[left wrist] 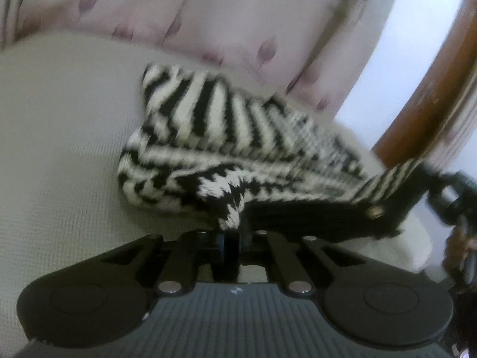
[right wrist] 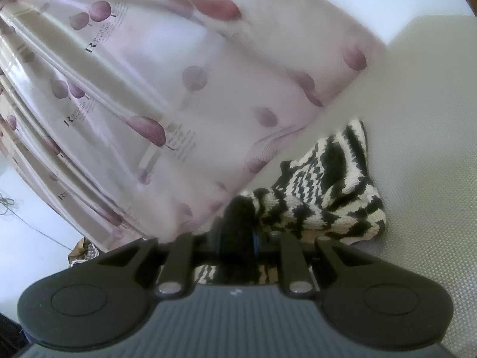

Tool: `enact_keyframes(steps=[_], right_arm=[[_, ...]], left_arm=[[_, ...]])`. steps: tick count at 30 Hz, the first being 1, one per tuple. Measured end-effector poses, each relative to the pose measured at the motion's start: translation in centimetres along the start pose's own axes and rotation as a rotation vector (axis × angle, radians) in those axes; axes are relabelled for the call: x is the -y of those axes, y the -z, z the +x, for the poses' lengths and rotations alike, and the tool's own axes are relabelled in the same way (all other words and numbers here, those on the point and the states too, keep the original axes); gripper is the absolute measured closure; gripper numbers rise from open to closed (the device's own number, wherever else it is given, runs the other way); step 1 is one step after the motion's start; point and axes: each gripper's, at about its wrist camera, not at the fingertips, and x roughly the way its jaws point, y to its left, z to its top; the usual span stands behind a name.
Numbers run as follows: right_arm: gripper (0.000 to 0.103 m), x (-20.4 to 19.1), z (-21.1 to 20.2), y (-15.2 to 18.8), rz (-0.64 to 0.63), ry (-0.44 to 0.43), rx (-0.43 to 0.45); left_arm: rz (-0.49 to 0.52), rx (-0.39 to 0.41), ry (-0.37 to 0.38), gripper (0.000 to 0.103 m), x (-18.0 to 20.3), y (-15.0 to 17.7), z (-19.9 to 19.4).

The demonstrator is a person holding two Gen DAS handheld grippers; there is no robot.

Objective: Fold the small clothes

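Both are gripping the striped knit garment point(left wrist: 226, 149) — left hand-held gripper point(left wrist: 228, 235) pinching a corner, right hand-held gripper point(right wrist: 238, 235) clenching the dark edge — best carrying both edges level, just ahead over the bed point(left wrist: 59, 149)

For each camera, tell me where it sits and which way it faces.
Left wrist: on the left gripper, looking along its fingers at the zebra-striped knit garment on the pale surface; the right gripper shows at right.
Right wrist: on the right gripper, facing the curtain.
Shared: garment, curtain, surface.
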Motion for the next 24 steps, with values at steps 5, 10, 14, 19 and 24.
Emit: enact_keyframes(steps=[5, 10, 14, 19, 24], right_arm=[[0.085, 0.0, 0.2, -0.7, -0.004, -0.001, 0.015], [0.085, 0.2, 1.2, -1.6, 0.006, -0.009, 0.035], [0.085, 0.6, 2.8, -3.2, 0.012, -0.005, 0.039], [0.085, 2.1, 5.9, -5.2, 0.046, 0.017, 0.042], [0.085, 4.5, 9.5, -6.3, 0.089, 0.059, 0.039]], left_arm=[[-0.059, 0.168, 0.044, 0.096, 0.4, -3.2, -3.0], [-0.108, 0.262, 0.009, 0.096, 0.4, -6.5, -2.6], [-0.171, 0.282, -0.009, 0.096, -0.4, -9.2, -0.6], [-0.214, 0.282, -0.050, 0.096, -1.5, -11.9, 3.8], [-0.240, 0.264, -0.115, 0.096, -2.9, -13.2, 8.4]])
